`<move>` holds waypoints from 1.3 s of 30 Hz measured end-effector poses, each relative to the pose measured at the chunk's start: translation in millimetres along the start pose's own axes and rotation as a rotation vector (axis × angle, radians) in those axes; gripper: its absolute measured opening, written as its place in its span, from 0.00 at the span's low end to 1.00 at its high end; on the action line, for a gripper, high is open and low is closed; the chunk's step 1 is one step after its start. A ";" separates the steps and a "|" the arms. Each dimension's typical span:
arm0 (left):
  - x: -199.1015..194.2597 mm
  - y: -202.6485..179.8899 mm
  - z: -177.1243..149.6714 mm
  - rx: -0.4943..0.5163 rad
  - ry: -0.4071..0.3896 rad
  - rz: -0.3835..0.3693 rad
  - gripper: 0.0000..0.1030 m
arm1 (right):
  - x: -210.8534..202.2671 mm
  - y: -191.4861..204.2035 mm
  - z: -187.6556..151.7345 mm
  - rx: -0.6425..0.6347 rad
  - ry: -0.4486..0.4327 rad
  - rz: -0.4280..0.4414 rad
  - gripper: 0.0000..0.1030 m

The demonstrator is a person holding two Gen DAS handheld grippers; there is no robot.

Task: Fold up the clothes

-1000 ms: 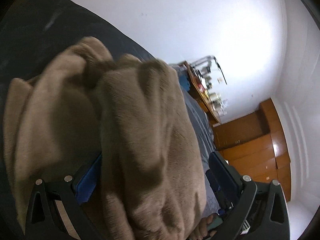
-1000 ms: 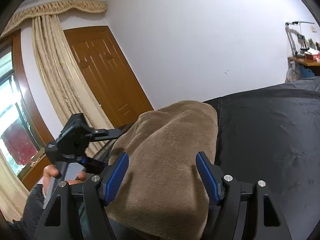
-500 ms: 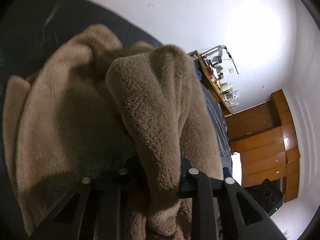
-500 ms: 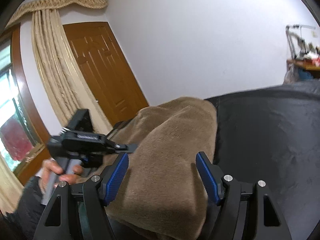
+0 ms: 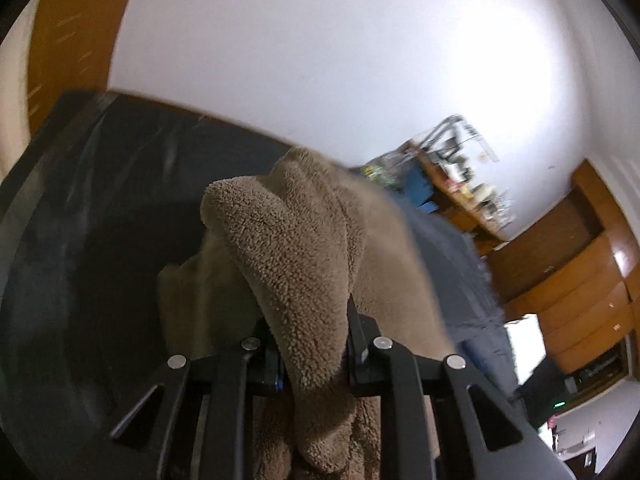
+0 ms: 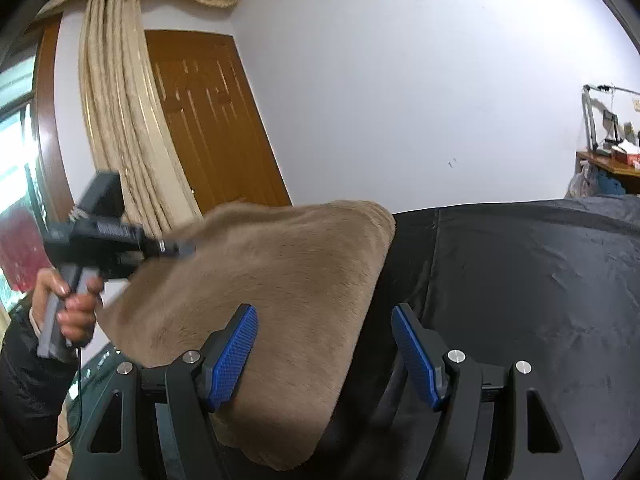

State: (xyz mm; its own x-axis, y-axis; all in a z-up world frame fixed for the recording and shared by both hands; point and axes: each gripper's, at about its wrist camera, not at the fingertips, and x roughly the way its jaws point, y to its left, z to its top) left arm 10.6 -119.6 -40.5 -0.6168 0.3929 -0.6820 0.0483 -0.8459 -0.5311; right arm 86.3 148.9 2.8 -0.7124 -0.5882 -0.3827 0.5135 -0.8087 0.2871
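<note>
While the left tongs pinch a fold of the brown fleece garment, the right tongs stand spread above the dark bed.

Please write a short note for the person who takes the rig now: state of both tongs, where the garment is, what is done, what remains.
Left tongs: shut on a fold of the brown fleece garment, lifted above the dark bed cover.
Right tongs: open, empty, with the garment's edge between their blue pads and not gripped.
Done: one fold gathered and raised.
Left: grip with the right tongs if needed, lay the fold over, flatten. How far the folding has got cannot be told.
</note>
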 end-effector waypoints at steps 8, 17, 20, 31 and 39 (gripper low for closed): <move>26.2 51.5 -39.3 -0.057 0.003 0.010 0.28 | 8.1 6.9 -4.6 -0.046 0.038 -0.022 0.70; 8.0 50.7 -40.6 -0.057 -0.049 0.180 0.79 | 14.8 13.4 -9.1 -0.110 0.067 -0.079 0.72; -19.8 40.8 -39.8 -0.054 -0.134 0.201 0.79 | 15.5 14.5 -9.3 -0.115 0.080 -0.093 0.73; 11.0 -15.0 -18.0 0.030 -0.096 0.064 0.80 | 15.8 13.0 -9.8 -0.097 0.104 -0.092 0.74; 65.0 25.6 -5.6 -0.105 -0.010 0.127 0.80 | 17.0 16.0 -10.7 -0.101 0.130 -0.081 0.74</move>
State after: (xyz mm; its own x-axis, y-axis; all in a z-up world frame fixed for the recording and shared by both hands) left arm -23.8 -113.8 -101.2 -0.6085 0.2808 -0.7422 0.2079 -0.8462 -0.4906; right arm 87.4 125.9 -8.5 -0.6893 -0.5115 -0.5130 0.5068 -0.8465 0.1629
